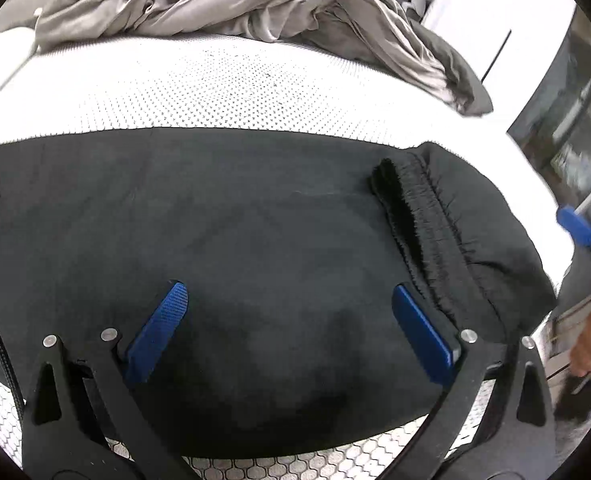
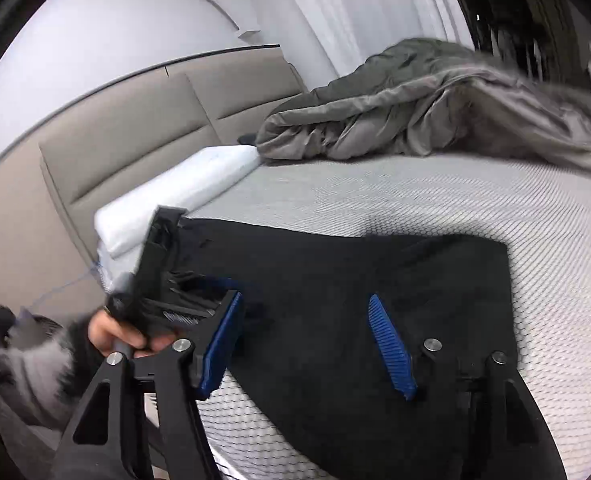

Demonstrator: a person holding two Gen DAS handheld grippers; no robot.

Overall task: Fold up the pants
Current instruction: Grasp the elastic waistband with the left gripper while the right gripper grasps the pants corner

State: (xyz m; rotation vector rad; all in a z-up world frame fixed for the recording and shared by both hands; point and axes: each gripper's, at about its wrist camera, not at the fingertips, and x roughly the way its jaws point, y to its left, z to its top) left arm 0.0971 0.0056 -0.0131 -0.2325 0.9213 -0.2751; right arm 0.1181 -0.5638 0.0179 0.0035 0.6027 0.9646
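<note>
The black pants, soft and limp, are best gripped at the elastic waistband, centre right; both the left gripper and the right gripper are held apart, empty.

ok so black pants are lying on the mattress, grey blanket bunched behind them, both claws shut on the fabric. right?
Not quite: both claws are open, no fabric pinched. The left wrist view shows the left claw open above the black pants; the right wrist view shows the right claw likewise. The rest holds.
</note>
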